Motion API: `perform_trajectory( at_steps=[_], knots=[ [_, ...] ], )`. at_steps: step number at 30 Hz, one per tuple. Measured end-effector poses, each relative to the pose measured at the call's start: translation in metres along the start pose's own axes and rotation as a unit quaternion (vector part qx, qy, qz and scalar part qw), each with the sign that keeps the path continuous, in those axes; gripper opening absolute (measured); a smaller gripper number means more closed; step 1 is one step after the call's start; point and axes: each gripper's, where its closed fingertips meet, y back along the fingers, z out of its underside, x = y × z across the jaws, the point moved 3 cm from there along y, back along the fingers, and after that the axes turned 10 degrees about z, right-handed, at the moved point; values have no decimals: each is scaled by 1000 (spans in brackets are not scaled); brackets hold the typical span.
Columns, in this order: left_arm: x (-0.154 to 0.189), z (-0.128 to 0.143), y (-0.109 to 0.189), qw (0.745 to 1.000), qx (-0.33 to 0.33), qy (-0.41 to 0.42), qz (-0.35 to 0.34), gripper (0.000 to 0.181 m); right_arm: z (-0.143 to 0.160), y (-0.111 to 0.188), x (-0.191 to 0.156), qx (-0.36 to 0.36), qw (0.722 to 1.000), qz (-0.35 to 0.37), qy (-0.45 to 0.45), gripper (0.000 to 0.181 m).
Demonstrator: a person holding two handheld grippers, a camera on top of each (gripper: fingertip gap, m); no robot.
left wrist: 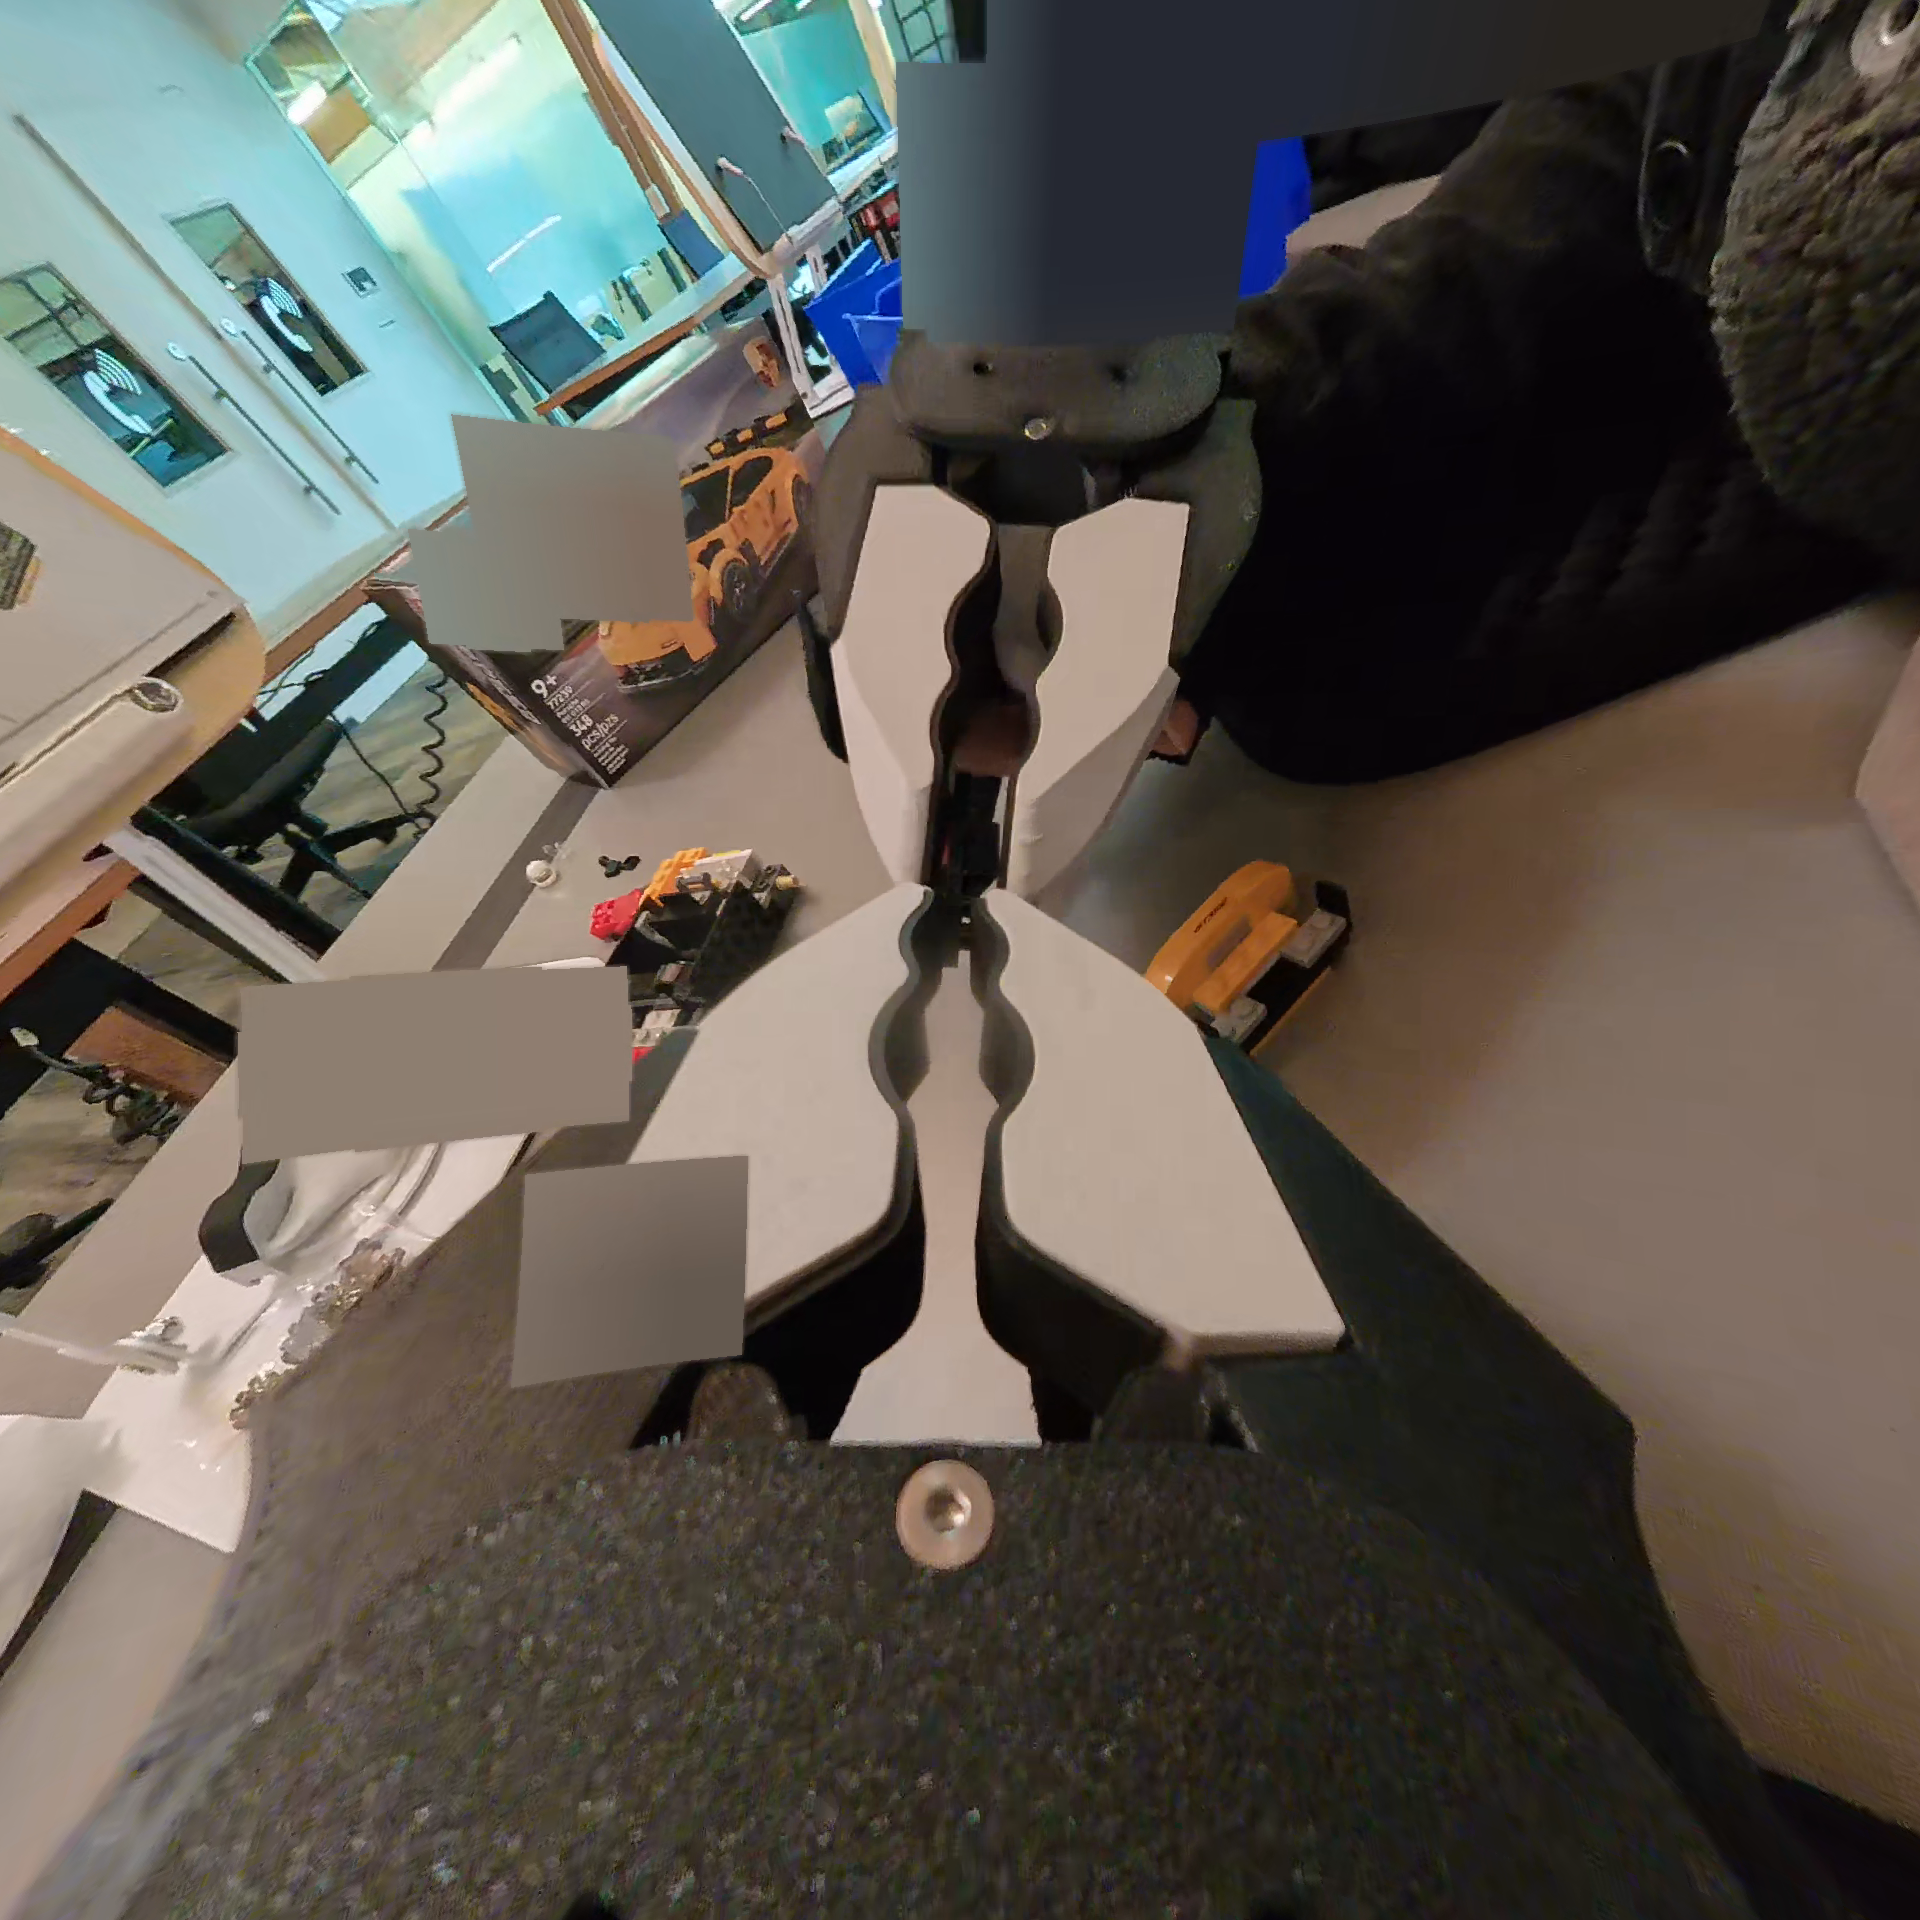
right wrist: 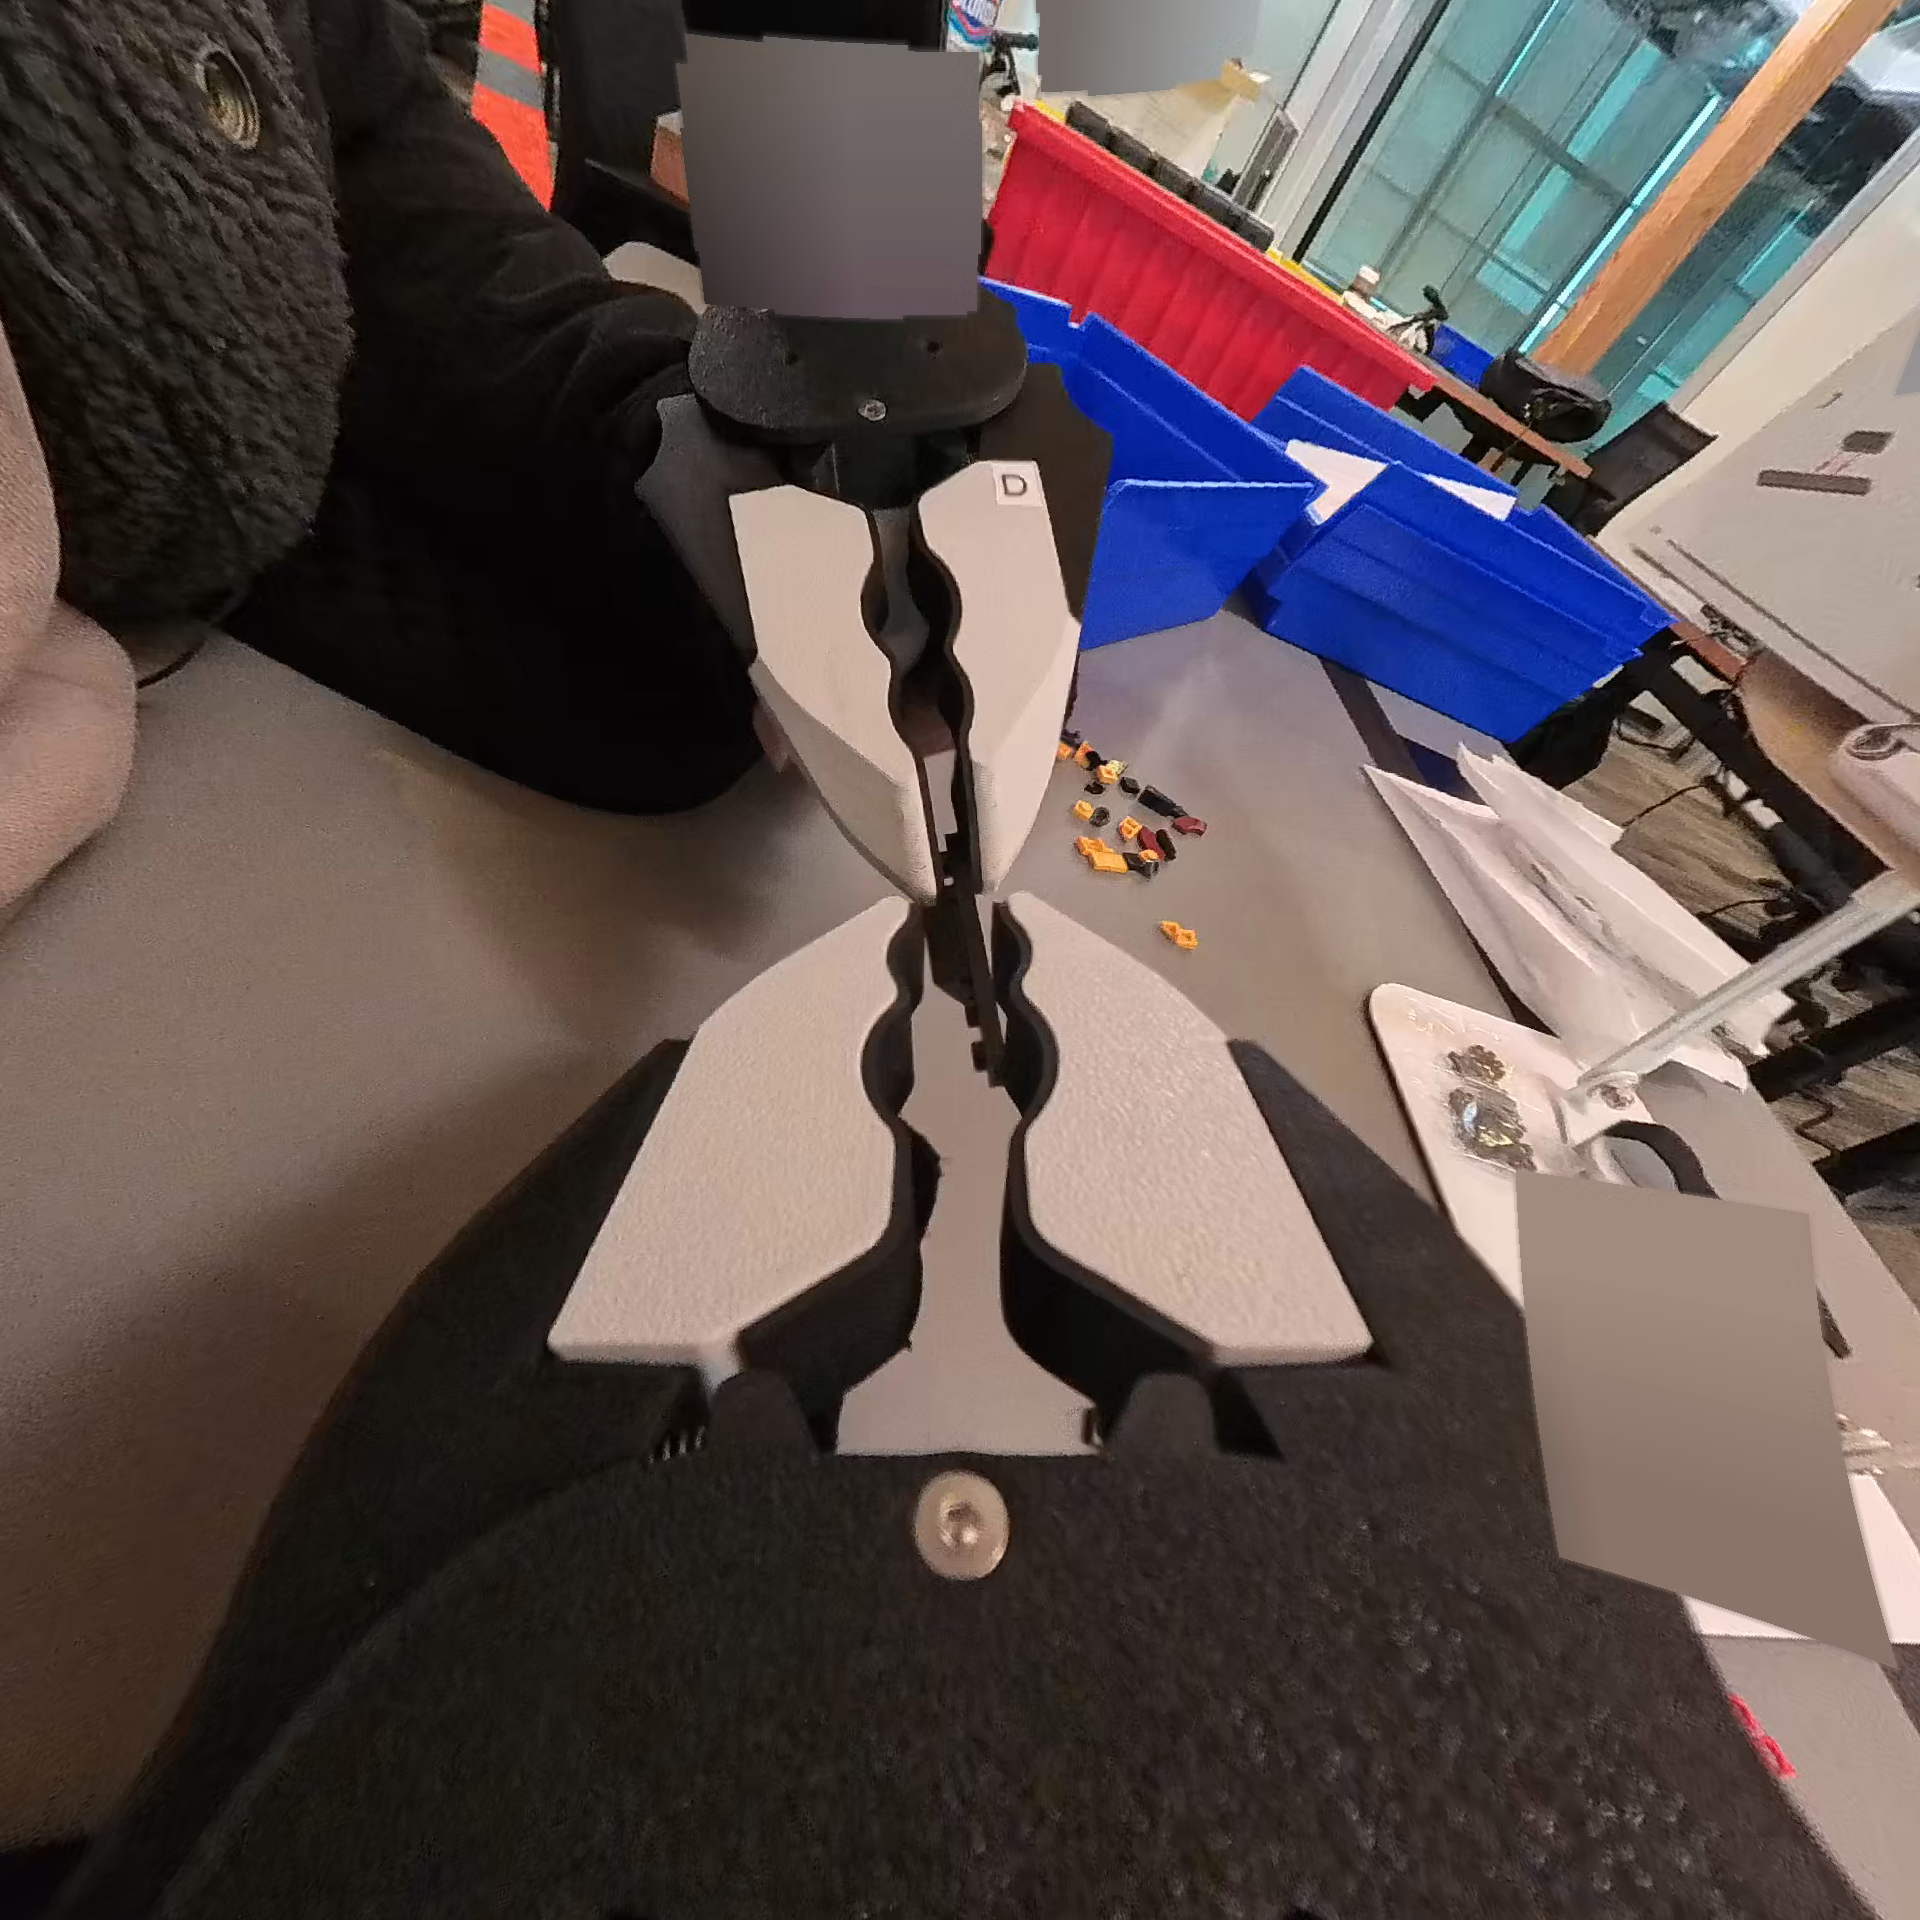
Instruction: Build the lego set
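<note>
Both grippers meet tip to tip above the grey table (left wrist: 1507,935), each nearly closed on an end of one thin black lego piece (right wrist: 961,966). Only the left wrist view, past the left gripper (left wrist: 951,914), shows the set's box (left wrist: 665,582) printed with a yellow car, a black partial build (left wrist: 707,914) and a yellow subassembly (left wrist: 1247,945). Only the right wrist view, past the right gripper (right wrist: 956,914), shows scattered orange and black pieces (right wrist: 1127,821), blue bins (right wrist: 1403,561) and a lettered sticker on the left gripper's finger.
</note>
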Motion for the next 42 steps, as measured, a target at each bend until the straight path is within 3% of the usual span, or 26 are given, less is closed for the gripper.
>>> perform_trajectory(
  at_steps=[28, 32, 33, 35, 37, 42],
  knots=[
    [3, 1, 0, 995, 19, 82, 51, 5, 2, 2, -5, -11, 997, -49, -56, 9],
    [-4, 3, 2, 989, 34, 136, 53, 5, 1, 1, 3, -5, 996, -34, -87, 12],
    [-7, 5, 3, 983, 39, 168, 58, 5, 1, 3, 8, -1, 996, -24, -89, 21],
    [-14, 11, 5, 960, 56, 265, 78, 5, -1, 8, 19, 4, 995, -6, -97, 27],
    [-20, 14, 7, 918, 90, 372, 108, 5, -2, 12, 25, 6, 997, 15, -79, 29],
    [-34, 4, 10, 745, 223, 597, 197, 5, -5, 7, 23, -14, 998, 58, -15, 32]
  ],
)
